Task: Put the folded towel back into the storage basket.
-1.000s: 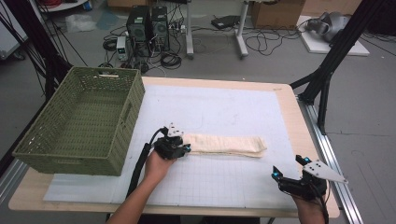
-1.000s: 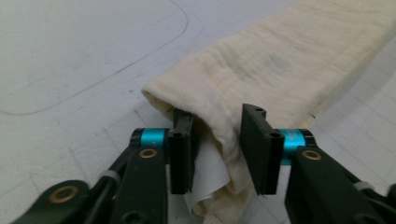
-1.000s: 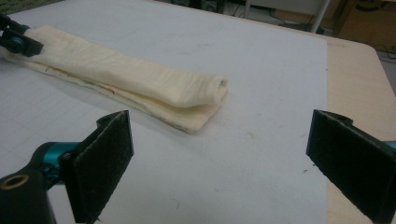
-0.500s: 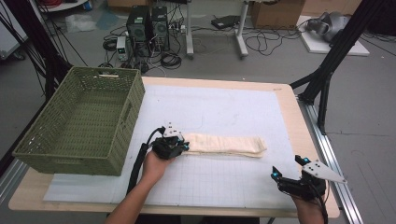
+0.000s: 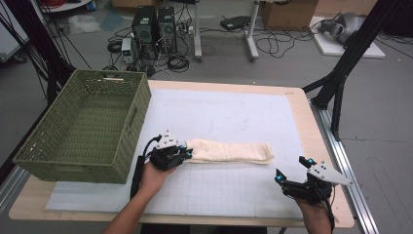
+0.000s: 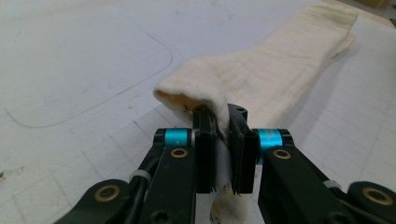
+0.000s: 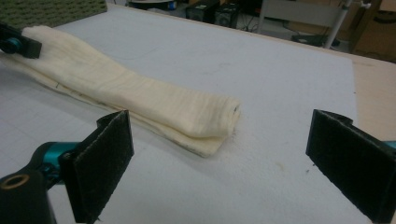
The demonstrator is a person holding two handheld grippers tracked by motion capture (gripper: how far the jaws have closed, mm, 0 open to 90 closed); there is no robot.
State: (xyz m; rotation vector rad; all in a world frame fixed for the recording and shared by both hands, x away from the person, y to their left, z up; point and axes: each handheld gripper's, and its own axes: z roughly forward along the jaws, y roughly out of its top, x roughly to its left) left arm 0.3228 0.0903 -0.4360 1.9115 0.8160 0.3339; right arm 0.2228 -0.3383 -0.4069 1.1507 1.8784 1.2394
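The step in hand looks like a pickup of the folded cream towel (image 5: pixel 229 151), which lies on the white mat of the desk (image 5: pixel 234 109) just right of the green basket (image 5: pixel 83 124): the left gripper (image 5: pixel 184 152) is clamped on the towel's left end, and the next move probably calls for a lift towards that basket. The left gripper view shows cloth pinched between the pads (image 6: pixel 205 154), which the high view leaves too small to judge. The right gripper (image 5: pixel 292 171) waits wide open, well apart from the towel's right end.
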